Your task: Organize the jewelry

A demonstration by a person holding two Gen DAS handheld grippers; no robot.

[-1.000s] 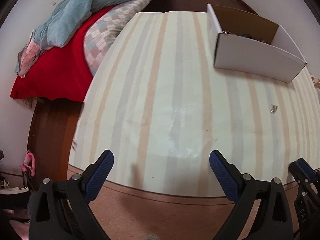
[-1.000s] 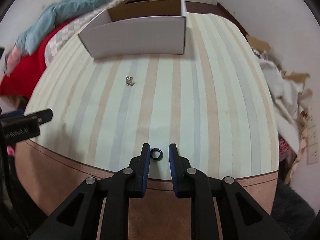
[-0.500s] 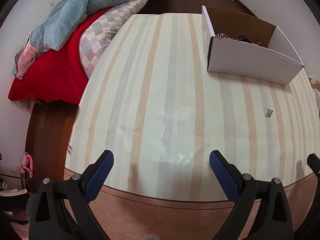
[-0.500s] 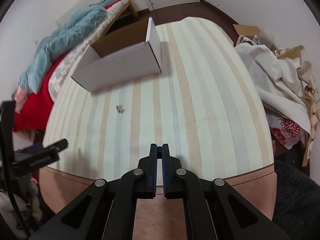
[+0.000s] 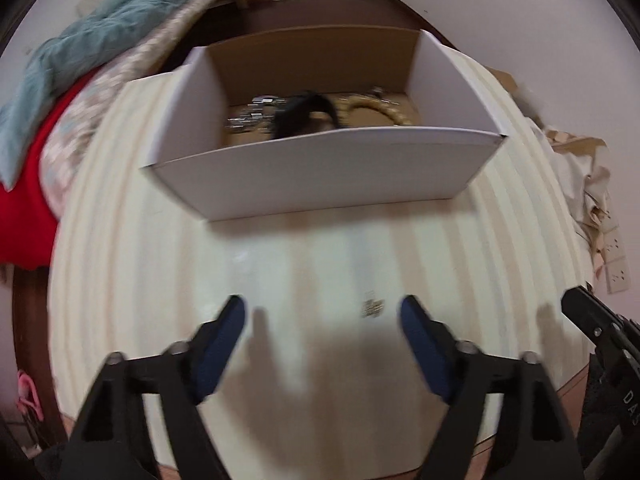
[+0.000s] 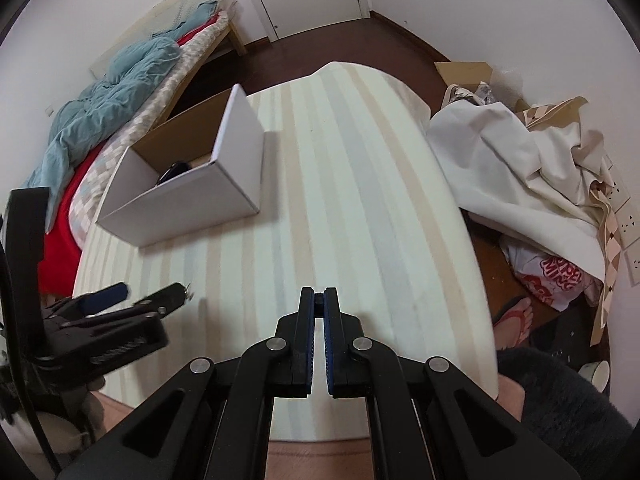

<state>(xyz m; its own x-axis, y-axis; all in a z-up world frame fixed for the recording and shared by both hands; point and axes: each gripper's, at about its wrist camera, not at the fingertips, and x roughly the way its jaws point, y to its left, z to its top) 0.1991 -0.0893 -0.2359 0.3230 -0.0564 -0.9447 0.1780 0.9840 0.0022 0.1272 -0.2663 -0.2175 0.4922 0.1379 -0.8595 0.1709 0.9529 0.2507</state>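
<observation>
Since both hands are at work on the striped table (image 6: 360,184), each line takes one part of the scene.

Right gripper (image 6: 319,300): jaws pinched together on a small dark ring (image 6: 319,301), which shows only as a dark sliver at the tips (too small to make out more); it hangs above the near table edge, lifted clear, probably so the ring can be carried to the box.

Left gripper (image 5: 322,318): jaws have just been closing but stand apart, pads touching nothing; a small metal piece (image 5: 373,307) lies on the cloth between them, nearer the right-hand pad, so this looks like a pinch being lined up.

Box (image 5: 320,168): open-topped, white outside, on the far part of the table; it already holds a black strap (image 5: 304,114), a gold bangle (image 5: 372,108) and silvery bits, which marks it as the collecting place.

Blur: the left view is smeared, so how exactly the piece lies is unclear.
</observation>
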